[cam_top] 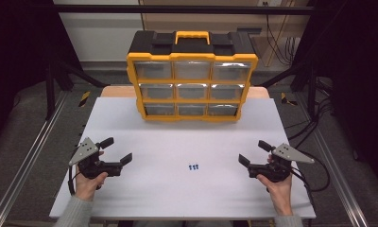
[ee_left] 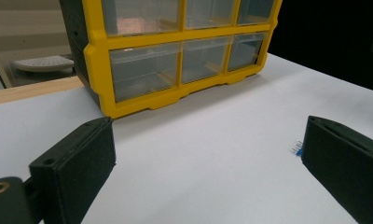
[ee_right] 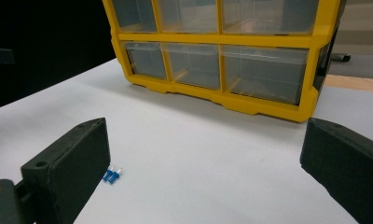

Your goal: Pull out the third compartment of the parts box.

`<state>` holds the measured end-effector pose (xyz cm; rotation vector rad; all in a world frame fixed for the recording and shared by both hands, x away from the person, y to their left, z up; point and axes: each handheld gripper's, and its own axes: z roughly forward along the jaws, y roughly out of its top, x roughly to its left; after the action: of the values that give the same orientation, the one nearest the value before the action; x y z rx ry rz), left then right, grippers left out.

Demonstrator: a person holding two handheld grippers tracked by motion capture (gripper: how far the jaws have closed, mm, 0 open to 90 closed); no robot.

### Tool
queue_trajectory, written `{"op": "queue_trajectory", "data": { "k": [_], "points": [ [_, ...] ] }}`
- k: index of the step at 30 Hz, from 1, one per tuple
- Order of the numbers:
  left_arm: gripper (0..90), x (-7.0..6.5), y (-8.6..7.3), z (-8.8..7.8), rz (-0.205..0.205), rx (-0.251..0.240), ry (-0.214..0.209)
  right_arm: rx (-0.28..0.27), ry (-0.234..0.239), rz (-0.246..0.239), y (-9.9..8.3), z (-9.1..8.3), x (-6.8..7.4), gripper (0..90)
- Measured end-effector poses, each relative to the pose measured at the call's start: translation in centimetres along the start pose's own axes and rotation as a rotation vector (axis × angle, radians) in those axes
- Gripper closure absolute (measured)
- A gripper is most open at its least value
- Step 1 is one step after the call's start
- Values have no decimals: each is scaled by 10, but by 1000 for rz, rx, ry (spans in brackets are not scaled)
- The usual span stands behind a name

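A yellow and black organizer box with clear drawers stands upright at the far middle of the white table. Small blue pieces lie together on the table between the two hands. My left gripper rests at the near left, held by a hand, its jaws wide apart and empty. My right gripper rests at the near right, likewise open with nothing between its jaws. In the left gripper view the box stands ahead and the blue pieces peek out beside the right jaw. In the right gripper view the blue pieces lie by the left jaw.
Metal frame rails run along both sides of the table. Cables trail off to the right of the right gripper. A wooden board shows behind the white table top.
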<state>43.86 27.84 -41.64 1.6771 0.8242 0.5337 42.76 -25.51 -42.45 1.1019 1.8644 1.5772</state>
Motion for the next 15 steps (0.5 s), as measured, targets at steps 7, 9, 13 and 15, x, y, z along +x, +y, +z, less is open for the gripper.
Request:
{"op": "queue_trajectory", "data": {
  "k": [7,9,13,15],
  "points": [
    [23,-1,0,2,2,5,-2,-2,2,-3,0,1,0,19],
    [23,-1,0,2,4,5,-2,0,5,-2,0,1,0,17],
    [23,-1,0,1,4,3,-2,-4,7,-6,0,1,-1,16],
    [23,-1,0,2,4,3,-3,-10,4,4,1,1,-1,16]
  ]
}}
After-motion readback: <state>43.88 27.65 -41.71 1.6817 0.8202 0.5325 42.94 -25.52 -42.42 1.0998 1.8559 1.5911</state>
